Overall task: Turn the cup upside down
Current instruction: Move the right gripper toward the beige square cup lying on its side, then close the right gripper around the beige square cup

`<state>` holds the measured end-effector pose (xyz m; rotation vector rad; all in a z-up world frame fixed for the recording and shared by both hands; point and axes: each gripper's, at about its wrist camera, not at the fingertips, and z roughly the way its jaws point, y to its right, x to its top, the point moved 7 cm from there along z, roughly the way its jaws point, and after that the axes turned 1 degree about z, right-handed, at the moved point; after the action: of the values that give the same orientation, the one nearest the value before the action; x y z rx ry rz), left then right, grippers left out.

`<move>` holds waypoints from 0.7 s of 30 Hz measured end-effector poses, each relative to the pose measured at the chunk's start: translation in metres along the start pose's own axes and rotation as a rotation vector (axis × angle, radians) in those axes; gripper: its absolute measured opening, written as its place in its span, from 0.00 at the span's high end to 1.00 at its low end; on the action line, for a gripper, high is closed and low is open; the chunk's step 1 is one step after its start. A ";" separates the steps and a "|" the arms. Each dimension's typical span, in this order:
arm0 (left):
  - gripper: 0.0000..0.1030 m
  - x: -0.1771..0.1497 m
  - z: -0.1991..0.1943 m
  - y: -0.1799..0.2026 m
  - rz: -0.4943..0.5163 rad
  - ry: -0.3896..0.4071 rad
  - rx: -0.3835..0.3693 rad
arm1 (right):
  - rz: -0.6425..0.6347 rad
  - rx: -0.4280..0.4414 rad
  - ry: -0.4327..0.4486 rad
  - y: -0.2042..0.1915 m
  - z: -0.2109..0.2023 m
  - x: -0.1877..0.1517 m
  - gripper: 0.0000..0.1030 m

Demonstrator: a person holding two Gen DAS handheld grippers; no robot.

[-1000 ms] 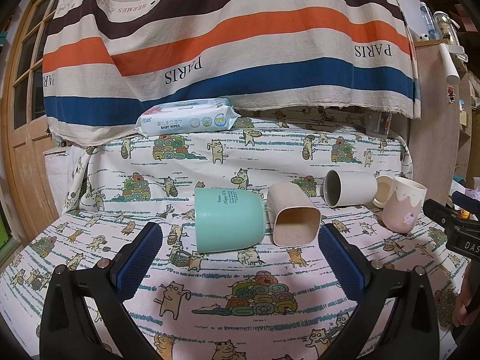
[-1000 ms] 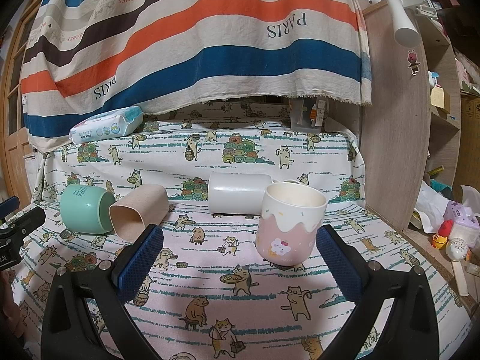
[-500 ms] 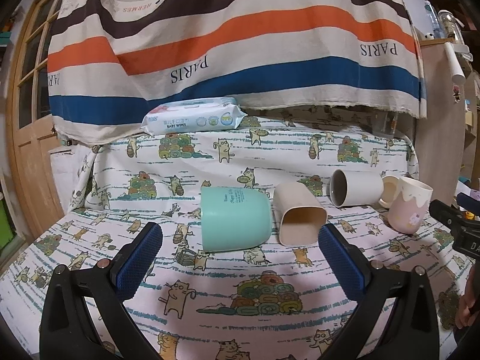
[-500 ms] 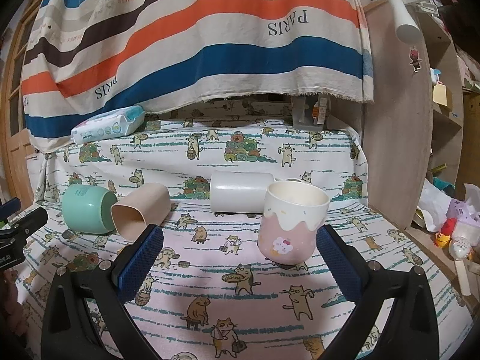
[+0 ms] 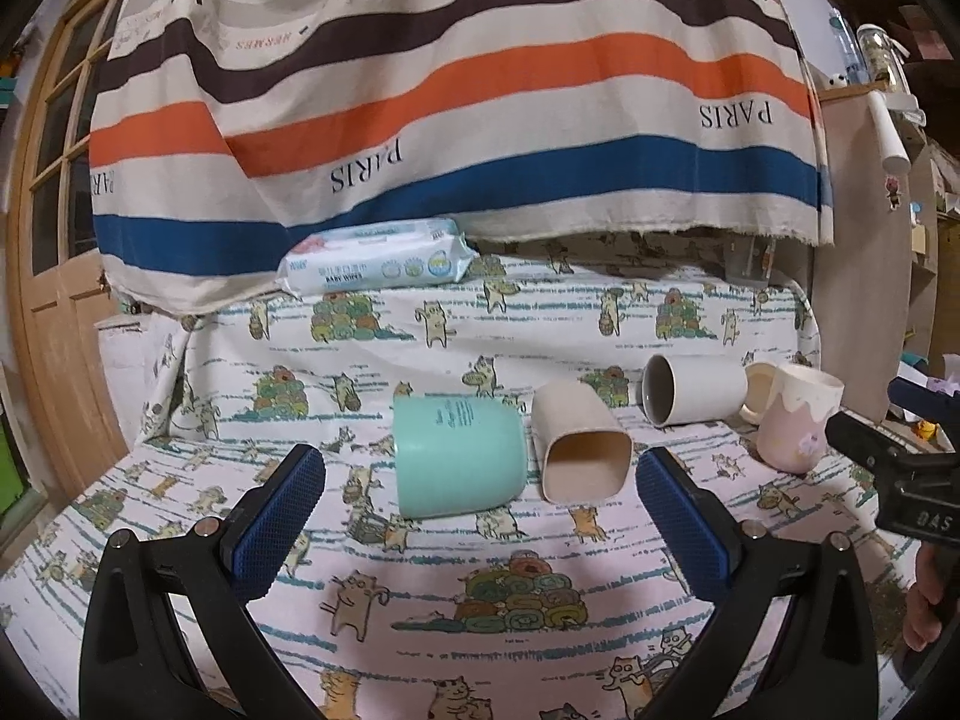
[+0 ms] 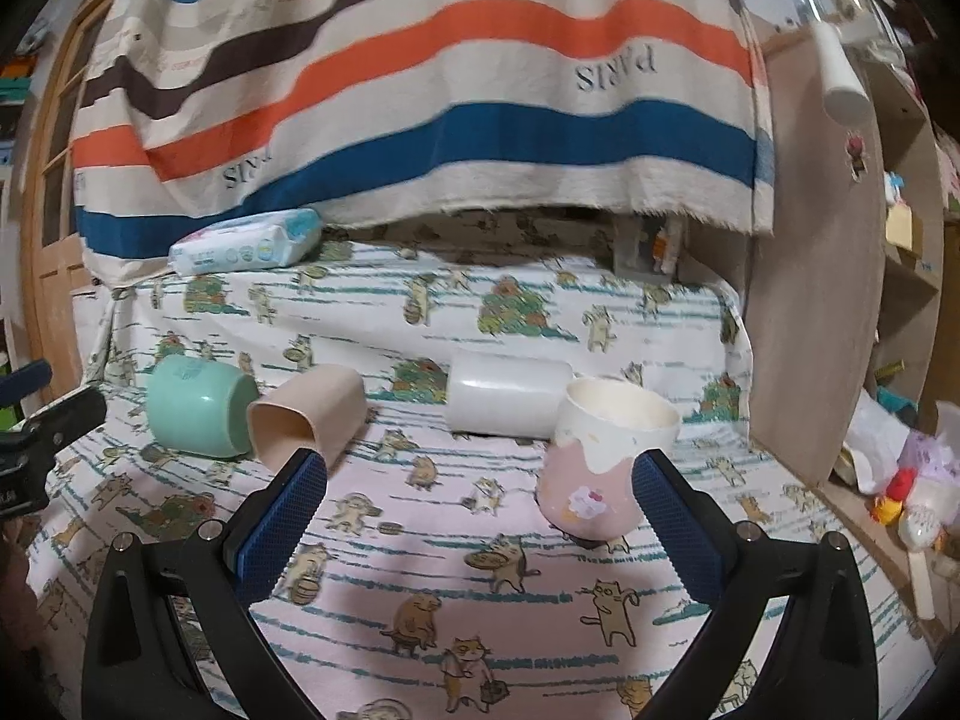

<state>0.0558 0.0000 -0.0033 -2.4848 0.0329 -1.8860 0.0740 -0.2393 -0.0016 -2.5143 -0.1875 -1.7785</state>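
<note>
A pink mug with white drip glaze stands upright on the cat-print cloth, just inside the right finger of my open, empty right gripper; it also shows in the left wrist view. A mint green cup lies on its side, with a beige square cup and a white cup also on their sides. My left gripper is open and empty, a little short of the green and beige cups. The right gripper's body shows at the left view's right edge.
A pack of baby wipes lies at the back under a hanging striped cloth. A wooden cabinet side stands right of the bed, with small items on a ledge. A wooden door is at the left.
Both grippers have drifted slightly; in the right wrist view the pink mug has come closer to the right finger. No cup has moved on the cloth.
</note>
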 end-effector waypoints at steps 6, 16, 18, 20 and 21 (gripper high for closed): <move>0.00 0.012 0.019 -0.025 -0.121 -0.074 0.017 | -0.037 0.089 -0.008 -0.032 -0.015 0.043 0.00; 0.07 0.020 0.054 -0.052 -0.248 -0.132 0.036 | -0.028 0.134 0.003 -0.063 -0.005 0.089 0.00; 0.07 0.023 0.057 -0.056 -0.264 -0.136 0.019 | -0.028 0.124 -0.004 -0.063 0.003 0.092 0.00; 0.07 0.027 0.059 -0.057 -0.245 -0.140 0.016 | -0.013 0.120 -0.020 -0.061 0.014 0.095 0.00; 0.07 0.030 0.060 -0.057 -0.232 -0.139 0.027 | -0.002 0.126 -0.031 -0.060 0.020 0.096 0.00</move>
<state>0.1217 0.0567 0.0113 -2.6964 -0.2931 -1.7669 0.1164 -0.1712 0.0803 -2.4562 -0.2935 -1.6726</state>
